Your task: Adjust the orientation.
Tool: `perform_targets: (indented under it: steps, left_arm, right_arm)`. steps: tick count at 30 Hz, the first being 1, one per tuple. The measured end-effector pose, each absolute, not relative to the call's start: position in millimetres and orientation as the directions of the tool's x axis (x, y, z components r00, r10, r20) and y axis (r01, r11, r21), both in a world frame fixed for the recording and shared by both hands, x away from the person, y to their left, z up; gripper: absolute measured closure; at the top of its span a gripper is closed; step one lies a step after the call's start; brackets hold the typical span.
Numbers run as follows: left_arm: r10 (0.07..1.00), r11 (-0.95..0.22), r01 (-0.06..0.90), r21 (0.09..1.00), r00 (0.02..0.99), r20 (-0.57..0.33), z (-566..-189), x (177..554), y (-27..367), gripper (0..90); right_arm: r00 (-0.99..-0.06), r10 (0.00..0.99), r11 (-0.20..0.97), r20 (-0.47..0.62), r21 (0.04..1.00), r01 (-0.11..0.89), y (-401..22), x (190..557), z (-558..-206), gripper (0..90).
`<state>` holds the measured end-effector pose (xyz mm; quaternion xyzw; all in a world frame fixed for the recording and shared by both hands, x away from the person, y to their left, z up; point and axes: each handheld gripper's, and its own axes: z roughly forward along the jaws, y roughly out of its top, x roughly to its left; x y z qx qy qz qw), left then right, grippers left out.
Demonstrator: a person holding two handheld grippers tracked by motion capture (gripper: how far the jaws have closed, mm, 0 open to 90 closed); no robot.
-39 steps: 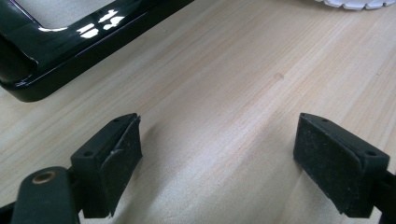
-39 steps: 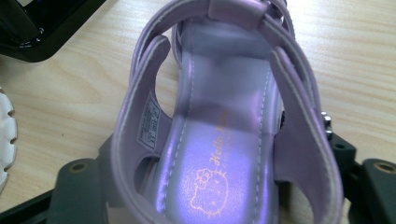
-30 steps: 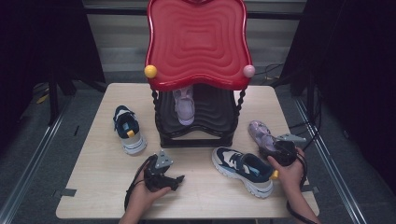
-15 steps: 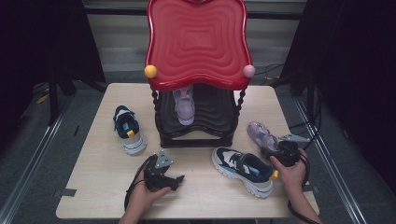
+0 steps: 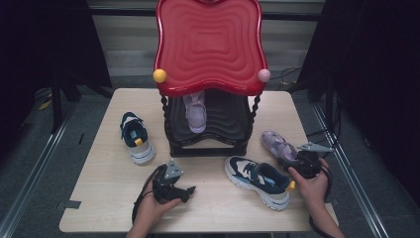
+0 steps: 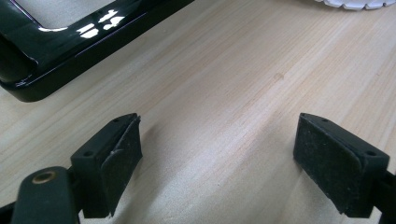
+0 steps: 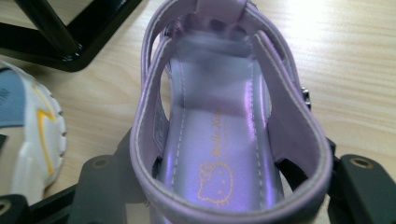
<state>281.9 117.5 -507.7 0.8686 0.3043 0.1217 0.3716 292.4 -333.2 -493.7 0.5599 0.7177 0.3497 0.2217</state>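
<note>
- Now the right gripper (image 5: 297,166) has its fingers around the heel of the shiny purple sandal (image 7: 224,140), which lies on the pale wooden tabletop (image 5: 109,183) near the black and red shoe rack (image 5: 208,129).
- Its fingers have just been closing on the heel.
- Meanwhile the left gripper (image 6: 233,163) rests low with fingers wide apart, holding nothing.

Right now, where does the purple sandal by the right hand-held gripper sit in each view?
High view: purple sandal lies on the table at right, beside the black rack's base, at the right hand-held gripper.
Left gripper view: not in it.
Right gripper view: purple sandal in the centre, heel nearest, between the jaws.
Shared landmark: the black rack's base, at upper left in both gripper views.
</note>
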Motion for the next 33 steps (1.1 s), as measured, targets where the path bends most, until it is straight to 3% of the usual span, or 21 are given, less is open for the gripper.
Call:
perform_targets:
  steps: [33]
  left_arm:
    - [0.619,-0.539,0.438,0.719,0.785,-0.014,-507.7,281.9,117.5,14.7]
  right_arm:
    - [-0.398,0.916,0.199,0.056,0.798,0.569,-335.4,241.2,-428.9,36.7]
